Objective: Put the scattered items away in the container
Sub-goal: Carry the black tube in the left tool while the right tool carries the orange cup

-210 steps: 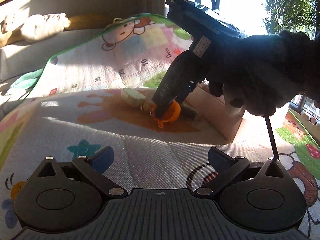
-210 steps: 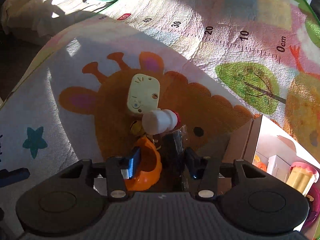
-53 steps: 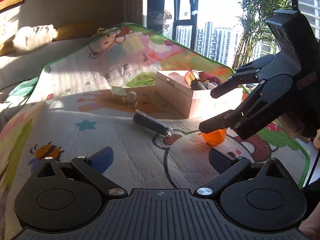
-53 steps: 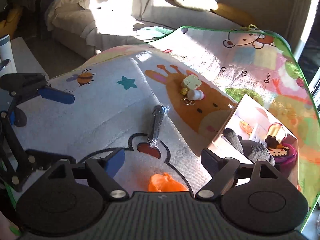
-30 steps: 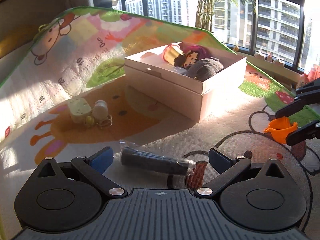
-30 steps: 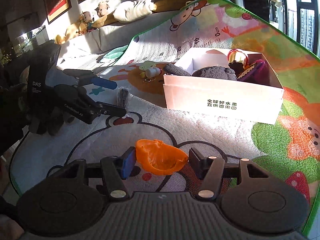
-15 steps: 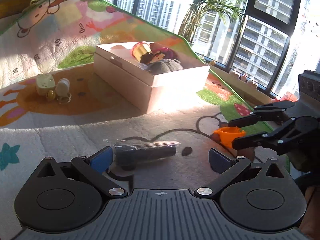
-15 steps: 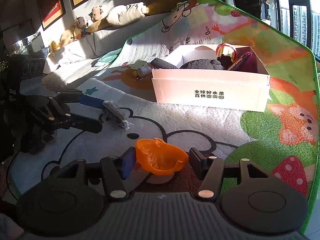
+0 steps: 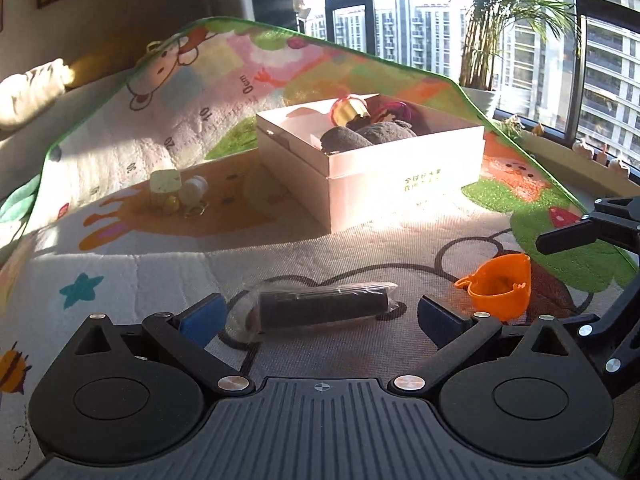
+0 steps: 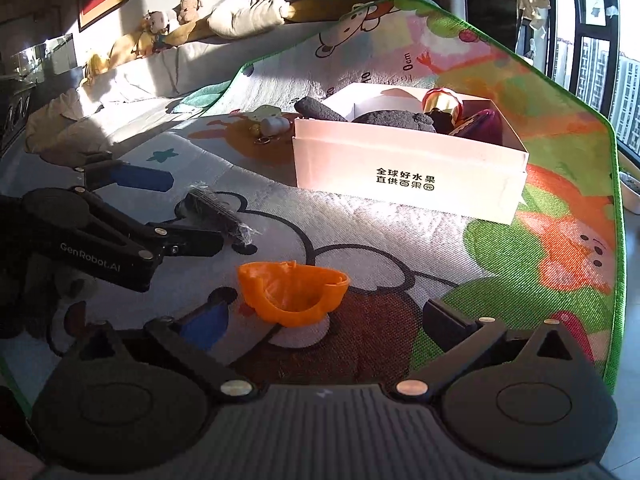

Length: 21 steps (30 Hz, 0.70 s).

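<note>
A big play mat (image 9: 120, 248) with cartoon animals is spread out. A white box (image 10: 408, 176) is set on it, with a dark soft toy (image 10: 396, 118) and other toys inside; those behind are hard to make out. A black roll in a clear bag (image 9: 324, 304) is laid flat, its long side running left to right, between the wide-open fingers of the left gripper (image 9: 320, 316), which are not seen to press it. An orange cup (image 10: 292, 292) is seen upright on the mat, mouth up. The right gripper (image 10: 320, 320) has just been opened wide and the cup is let go. Small toys (image 9: 178, 192) are seen far left of the box.
</note>
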{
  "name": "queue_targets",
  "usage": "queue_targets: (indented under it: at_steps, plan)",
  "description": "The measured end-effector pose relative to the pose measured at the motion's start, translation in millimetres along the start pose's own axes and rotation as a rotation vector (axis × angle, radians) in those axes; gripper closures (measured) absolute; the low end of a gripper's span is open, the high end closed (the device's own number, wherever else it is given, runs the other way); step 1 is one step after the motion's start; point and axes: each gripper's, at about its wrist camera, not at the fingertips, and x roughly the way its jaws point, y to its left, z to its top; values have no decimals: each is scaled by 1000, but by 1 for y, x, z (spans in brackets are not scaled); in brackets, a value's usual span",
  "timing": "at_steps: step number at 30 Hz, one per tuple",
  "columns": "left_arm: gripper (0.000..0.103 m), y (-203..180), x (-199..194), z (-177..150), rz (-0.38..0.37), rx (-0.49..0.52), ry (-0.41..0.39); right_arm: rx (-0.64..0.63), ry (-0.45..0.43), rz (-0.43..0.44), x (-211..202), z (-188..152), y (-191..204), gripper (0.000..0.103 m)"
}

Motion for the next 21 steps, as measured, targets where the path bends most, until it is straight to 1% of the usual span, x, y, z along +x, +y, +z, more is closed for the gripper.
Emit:
queue_targets:
  at_steps: [2, 3, 4, 7, 14, 15, 16, 17, 18, 21]
  plan:
    - [0, -5, 6, 2, 6, 37, 1, -15, 43, 1, 7, -1, 3, 0]
    - [0, -5, 9, 3, 7, 39, 7, -29, 47, -10, 8, -1, 6, 0]
    - [0, -4, 13, 3, 12, 29, 17, -44, 49, -20, 9, -1, 8, 0]
    - [0, -1, 18, 3, 29, -20, 36, -35, 49, -17, 9, -2, 8, 0]
    - [0, 2, 24, 3, 18, -45, 57, -32, 53, -8, 8, -1, 5, 0]
    - [1, 2, 24, 3, 15, -50, 57, -35, 58, -6, 8, 0, 5, 0]
    - [6, 3, 24, 3, 10, -54, 57, -38, 60, -3, 7, 1, 6, 0]
    - [14, 4, 25, 2, 1, -55, 58, -36, 52, 3, 6, 1, 6, 0]
    - [16, 4, 25, 2, 2, -58, 59, -33, 33, 5, 3, 1, 7, 0]
    - [16, 4, 23, 2, 4, -60, 52, -23, -24, 13, -3, 5, 10, 0]
